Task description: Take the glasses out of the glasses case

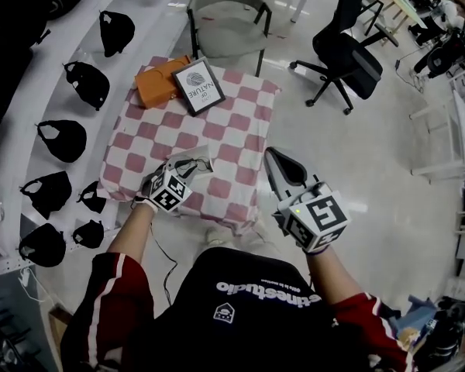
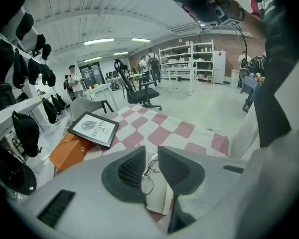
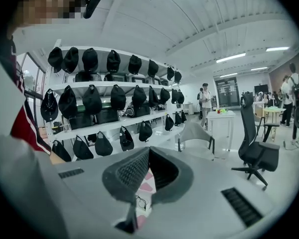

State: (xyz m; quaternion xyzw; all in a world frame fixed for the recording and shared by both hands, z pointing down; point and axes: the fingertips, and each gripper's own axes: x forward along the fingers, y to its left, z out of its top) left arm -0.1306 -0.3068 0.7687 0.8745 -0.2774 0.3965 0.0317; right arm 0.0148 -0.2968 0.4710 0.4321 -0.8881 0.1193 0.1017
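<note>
Thin wire-rimmed glasses [image 1: 187, 163] lie on a flat white case [image 1: 204, 163] at the near edge of the checked tablecloth [image 1: 232, 130]. My left gripper [image 1: 180, 173] hovers right over them. In the left gripper view its jaws [image 2: 152, 153] stand a narrow gap apart, and the glasses [image 2: 150, 171] and the white case [image 2: 157, 198] show through that gap. I cannot see the pads touching the frame. My right gripper [image 1: 273, 155] is off the table's right side, raised and shut on nothing. Past its closed jaws [image 3: 148, 153] the glasses [image 3: 140, 202] show small and far below.
An orange box [image 1: 159, 84] and a black-framed print [image 1: 198, 85] sit at the table's far left corner. A grey chair [image 1: 229, 10] stands behind the table and a black office chair [image 1: 345, 53] to the right. Shelves with several black caps [image 1: 62, 138] run along the left.
</note>
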